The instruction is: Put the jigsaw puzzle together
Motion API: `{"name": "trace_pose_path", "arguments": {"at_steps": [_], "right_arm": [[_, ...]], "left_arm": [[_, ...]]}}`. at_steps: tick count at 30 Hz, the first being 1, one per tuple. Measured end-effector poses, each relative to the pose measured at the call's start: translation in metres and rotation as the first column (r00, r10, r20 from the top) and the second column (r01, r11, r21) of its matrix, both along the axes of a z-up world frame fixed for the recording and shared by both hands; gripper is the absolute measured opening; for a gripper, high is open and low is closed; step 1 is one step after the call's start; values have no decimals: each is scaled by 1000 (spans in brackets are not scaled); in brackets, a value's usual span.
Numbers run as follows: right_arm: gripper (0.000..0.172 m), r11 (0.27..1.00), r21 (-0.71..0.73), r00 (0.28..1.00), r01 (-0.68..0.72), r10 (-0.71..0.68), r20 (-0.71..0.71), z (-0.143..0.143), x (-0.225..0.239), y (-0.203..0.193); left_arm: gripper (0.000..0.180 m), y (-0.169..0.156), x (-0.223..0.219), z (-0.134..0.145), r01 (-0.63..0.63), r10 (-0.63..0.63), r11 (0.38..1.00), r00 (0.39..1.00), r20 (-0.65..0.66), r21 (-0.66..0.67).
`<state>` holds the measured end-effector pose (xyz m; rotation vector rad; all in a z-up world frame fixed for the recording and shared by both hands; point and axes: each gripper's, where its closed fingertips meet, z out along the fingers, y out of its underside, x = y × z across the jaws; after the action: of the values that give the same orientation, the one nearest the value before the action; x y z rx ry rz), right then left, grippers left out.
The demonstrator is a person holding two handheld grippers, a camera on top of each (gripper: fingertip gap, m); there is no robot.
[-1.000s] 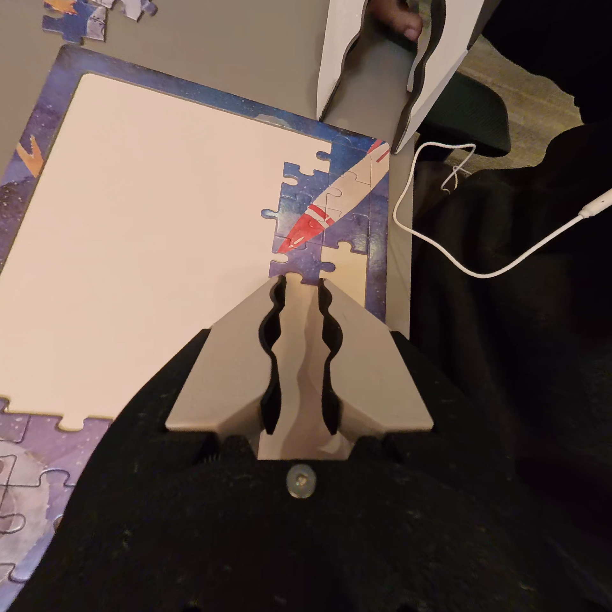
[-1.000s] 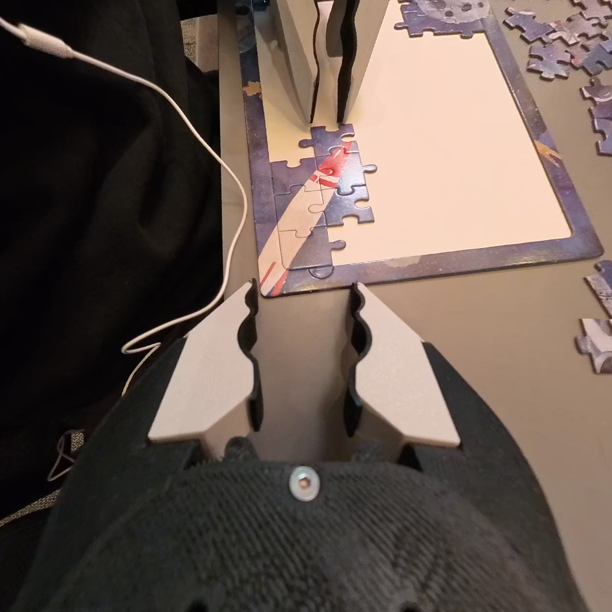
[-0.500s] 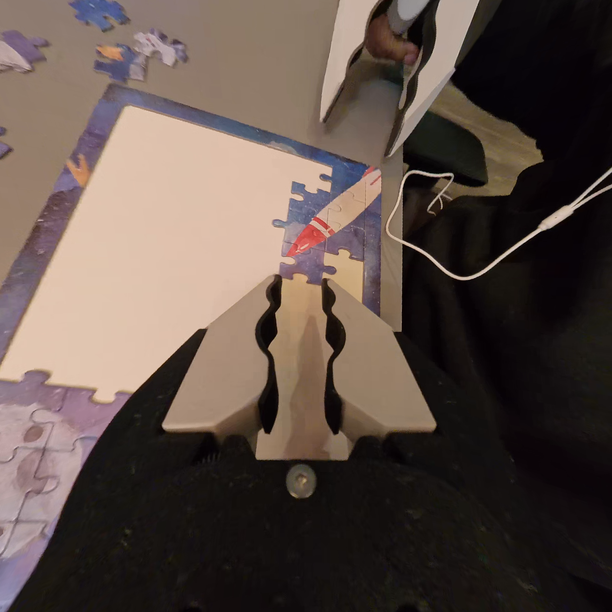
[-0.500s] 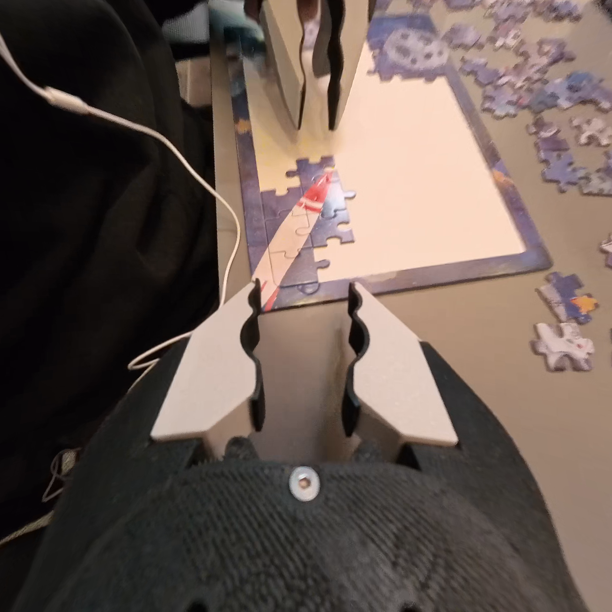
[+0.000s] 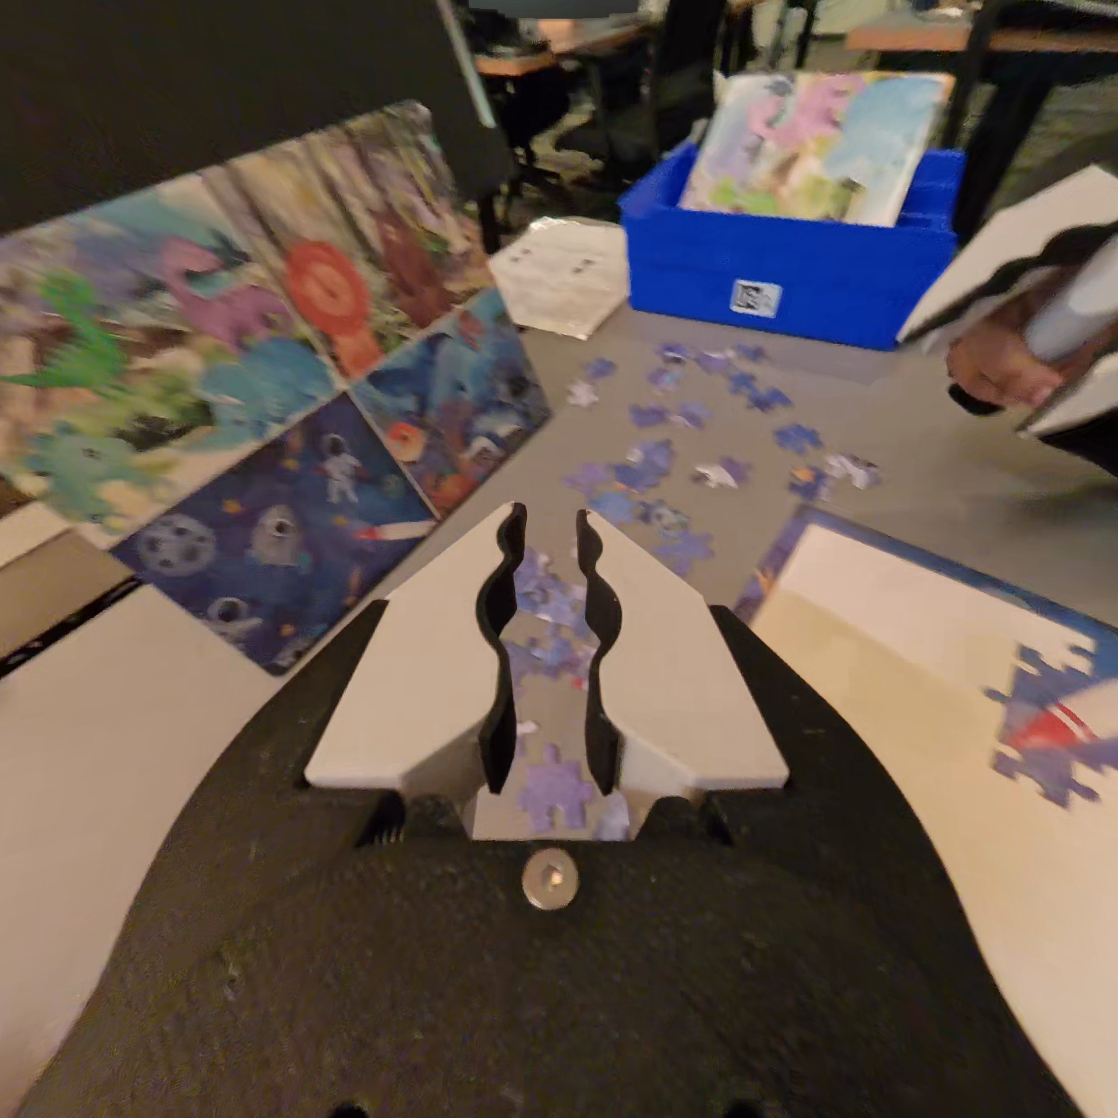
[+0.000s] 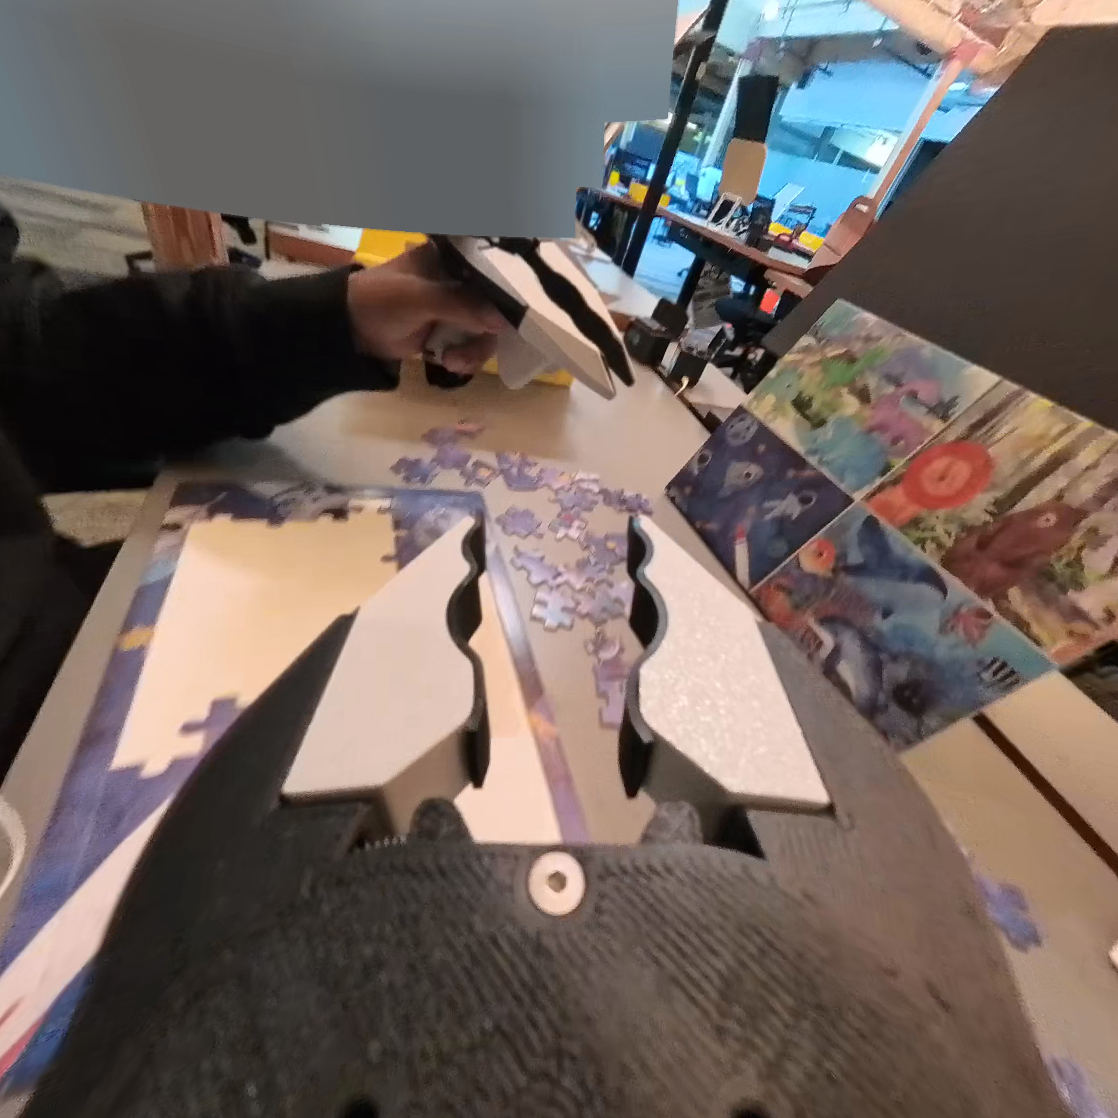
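My left gripper (image 5: 549, 514) hangs above loose blue-purple puzzle pieces (image 5: 696, 423) on the grey table. Its jaws stand a narrow gap apart with nothing between them. It also shows in the right wrist view (image 6: 605, 375), raised in a person's hand. My right gripper (image 6: 556, 526) is open and empty, above the far edge of the puzzle tray (image 6: 254, 605) and the loose pieces (image 6: 562, 544). The tray (image 5: 877, 605) has a cream base and a blue border. A joined cluster with a red and white rocket (image 5: 1052, 726) lies in it.
A puzzle box with colourful pictures (image 5: 272, 393) leans at the table's side and also shows in the right wrist view (image 6: 907, 514). A blue bin (image 5: 786, 266) holding a picture board stands at the back. A person's black sleeve (image 6: 181, 351) reaches over the table. Spacing between my two grippers at the tips: around 15 centimetres.
Both grippers rose and tilted up from the tray's rocket corner, so both views now look across the table at the loose pieces. Both jaws narrowed a little; neither took hold of anything.
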<state>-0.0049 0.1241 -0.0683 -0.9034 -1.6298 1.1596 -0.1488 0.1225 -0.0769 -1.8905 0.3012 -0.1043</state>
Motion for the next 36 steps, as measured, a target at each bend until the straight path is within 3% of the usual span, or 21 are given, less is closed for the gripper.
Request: {"name": "trace_pose_path", "arguments": {"at_steps": [4,8,10,12,14,21,32,36], "right_arm": [[45,997,-70,1000,17,-16,15,1,-43,12],[40,986,-153,998,63,-58,39,-26,-57,29],[38,980,-177,995,88,-77,69,-41,-54,38],[36,974,-188,991,123,-111,76,-49,-52,50],[32,964,-228,989,139,-125,76,-54,-51,59],[30,934,-335,991,125,-100,90,-61,-48,68],[28,908,-296,943,298,-327,-54,-15,-11,123],[27,896,-334,935,292,-341,-96,-5,-3,129]], "left_arm": [[13,15,-37,-10,-104,104,995,994,-17,7],[7,9,-56,-69,-121,119,985,993,-25,-124],[9,3,-75,-85,-178,163,963,983,-87,-205],[8,1,-86,-77,-227,212,961,971,-110,-159],[7,1,-83,-70,-217,212,967,976,-54,-134],[6,2,-90,-78,-261,253,952,965,-71,-158],[3,2,-88,-71,-246,248,961,969,2,-125],[3,3,-86,-73,-245,246,961,969,-8,-128]]}}
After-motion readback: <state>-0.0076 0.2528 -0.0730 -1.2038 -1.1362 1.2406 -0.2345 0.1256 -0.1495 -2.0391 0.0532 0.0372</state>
